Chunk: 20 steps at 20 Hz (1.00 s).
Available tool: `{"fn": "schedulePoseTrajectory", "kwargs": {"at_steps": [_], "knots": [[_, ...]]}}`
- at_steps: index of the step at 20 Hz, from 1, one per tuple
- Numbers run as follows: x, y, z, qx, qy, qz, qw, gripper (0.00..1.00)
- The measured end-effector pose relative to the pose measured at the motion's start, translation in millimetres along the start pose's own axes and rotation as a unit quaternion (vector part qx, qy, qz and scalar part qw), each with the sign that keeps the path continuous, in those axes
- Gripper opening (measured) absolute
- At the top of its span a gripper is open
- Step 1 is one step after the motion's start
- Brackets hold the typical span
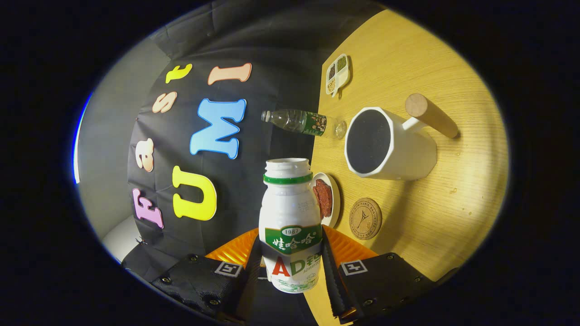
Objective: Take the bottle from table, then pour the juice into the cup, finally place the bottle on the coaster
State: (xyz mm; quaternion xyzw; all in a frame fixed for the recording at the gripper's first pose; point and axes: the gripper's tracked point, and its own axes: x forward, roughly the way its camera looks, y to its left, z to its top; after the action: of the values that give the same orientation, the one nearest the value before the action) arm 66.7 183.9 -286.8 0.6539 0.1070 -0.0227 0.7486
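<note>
The tool (290,267) grips the bottle (290,217) low on its body, both fingers pressing its sides across the label. The whole view is rolled, so the worktop (421,217) reads as a slanted plane; the bottle is held tilted relative to it, its uncapped mouth pointing past the worktop's edge toward the booth wall. The cup (385,145), white with a wooden handle (430,115), stands on the worktop beyond the fingers, its opening well apart from the bottle's mouth. The coaster (365,218) lies between cup and tool, near a small plate (327,198) of red food.

Risks, as judged: the mouth is open and not over the cup, so further tilt here would spill juice onto the worktop, the plate or the floor. The low grip leaves most of the smooth bottle above the fingers; it may pivot or slip during pouring. A water bottle (303,122) and a divided dish (338,74) stand behind the cup and could be knocked by an overshoot.
</note>
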Motion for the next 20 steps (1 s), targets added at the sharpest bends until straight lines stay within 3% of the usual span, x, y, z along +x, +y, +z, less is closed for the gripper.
{"fn": "schedulePoseTrajectory", "kwargs": {"at_steps": [20], "knots": [[5.6,14.6,8.6,0.085,-0.025,0.005,0.996,0.64]]}}
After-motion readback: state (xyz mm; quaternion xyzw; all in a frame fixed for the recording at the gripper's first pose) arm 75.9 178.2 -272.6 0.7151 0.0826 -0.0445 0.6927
